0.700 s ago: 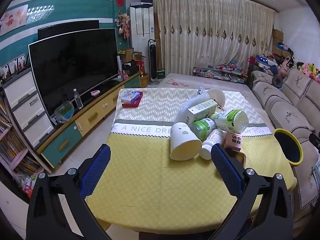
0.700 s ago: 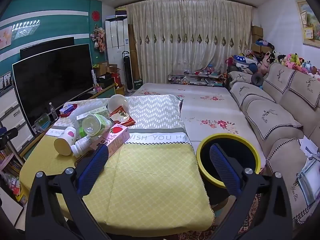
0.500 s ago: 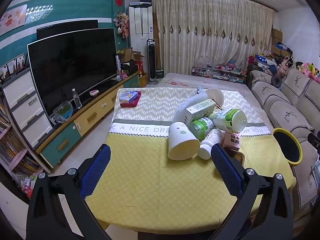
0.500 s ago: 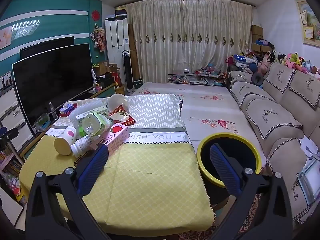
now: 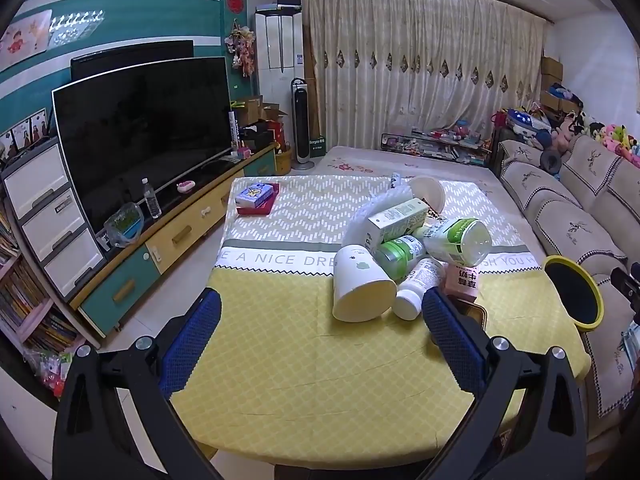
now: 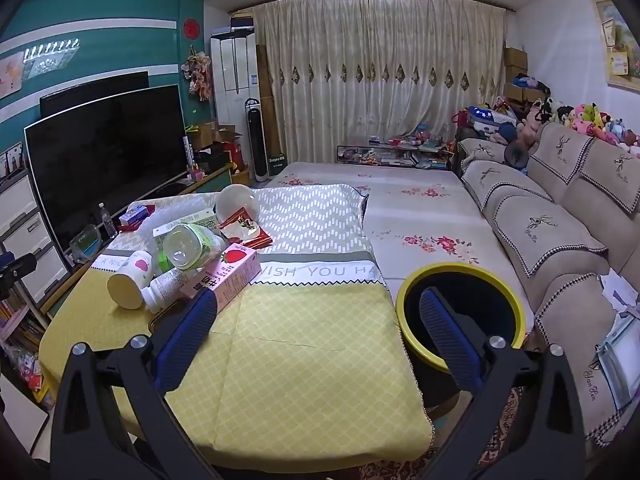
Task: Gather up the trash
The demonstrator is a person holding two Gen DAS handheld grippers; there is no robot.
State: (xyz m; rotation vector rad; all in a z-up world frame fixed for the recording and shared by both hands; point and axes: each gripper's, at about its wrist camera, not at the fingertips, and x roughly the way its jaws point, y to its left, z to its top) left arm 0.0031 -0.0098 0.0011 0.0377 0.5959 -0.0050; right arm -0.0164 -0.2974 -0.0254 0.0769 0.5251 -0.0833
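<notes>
A heap of trash lies on the yellow tablecloth (image 5: 304, 360): a white paper cup (image 5: 358, 288) on its side, a white pill bottle (image 5: 416, 286), a green jar (image 5: 398, 252), a clear green-labelled bottle (image 5: 458, 240), a milk carton (image 5: 398, 218) and a pink strawberry milk box (image 6: 224, 276). A yellow-rimmed black bin (image 6: 460, 312) stands beside the table's right edge. My left gripper (image 5: 320, 320) is open and empty, just short of the cup. My right gripper (image 6: 318, 316) is open and empty over the table's right side, between the heap and the bin.
A TV (image 5: 140, 136) on a low cabinet (image 5: 168, 248) runs along the left. A sofa (image 6: 560, 216) lies to the right behind the bin. A tissue box (image 5: 256, 196) sits on the table's far left corner.
The left gripper has drifted slightly toward the heap. The right gripper has not visibly moved.
</notes>
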